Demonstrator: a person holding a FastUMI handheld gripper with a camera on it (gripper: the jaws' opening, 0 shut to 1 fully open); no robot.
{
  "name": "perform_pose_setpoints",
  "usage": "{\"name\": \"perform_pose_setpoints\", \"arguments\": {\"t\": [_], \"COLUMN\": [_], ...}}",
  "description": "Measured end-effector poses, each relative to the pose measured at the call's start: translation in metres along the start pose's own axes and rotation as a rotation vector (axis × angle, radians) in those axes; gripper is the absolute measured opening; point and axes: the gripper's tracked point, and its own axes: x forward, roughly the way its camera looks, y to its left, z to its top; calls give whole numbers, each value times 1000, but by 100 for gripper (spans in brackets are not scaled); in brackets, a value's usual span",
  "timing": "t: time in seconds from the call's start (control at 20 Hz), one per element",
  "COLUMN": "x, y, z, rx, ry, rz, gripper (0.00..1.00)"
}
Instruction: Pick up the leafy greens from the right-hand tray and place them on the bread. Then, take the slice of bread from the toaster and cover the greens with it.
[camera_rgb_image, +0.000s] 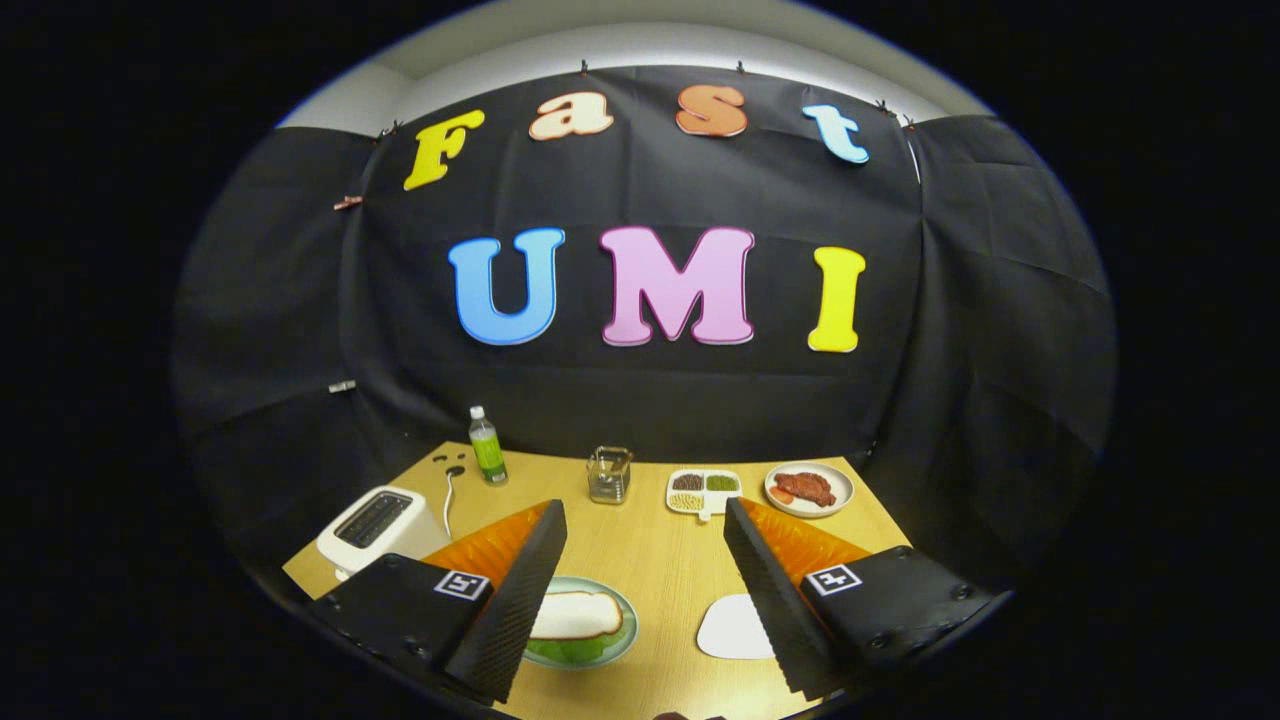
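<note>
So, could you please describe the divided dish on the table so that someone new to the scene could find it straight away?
Start at the wooden table and look to its far edge by the black cloth wall. There, beyond the open gripper, the divided dish sits between a small clear container and a round plate of meat. It alone is white with separate compartments of brown, green and pale fillings.

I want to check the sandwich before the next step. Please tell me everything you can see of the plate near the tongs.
The plate is round and pale green, like glazed ceramic, lying flat on the wooden table. Leafy greens lie on it, and a white bread slice with a tan crust covers them. The left finger of the open tongs hides its left side; whether they touch cannot be told.
</note>
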Motion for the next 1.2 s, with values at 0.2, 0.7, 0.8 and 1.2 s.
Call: {"name": "perform_pose_setpoints", "arguments": {"t": [0.2, 0.7, 0.8, 1.2], "x": [-15, -20, -20, -23], "y": [-12, -36, -38, -29], "z": [33, 62, 61, 53], "rx": [-58, -33, -36, -47], "ry": [-81, -151, -153, -133], "rz": [-13, -16, -17, 5], "gripper": [98, 98, 98, 98]}}
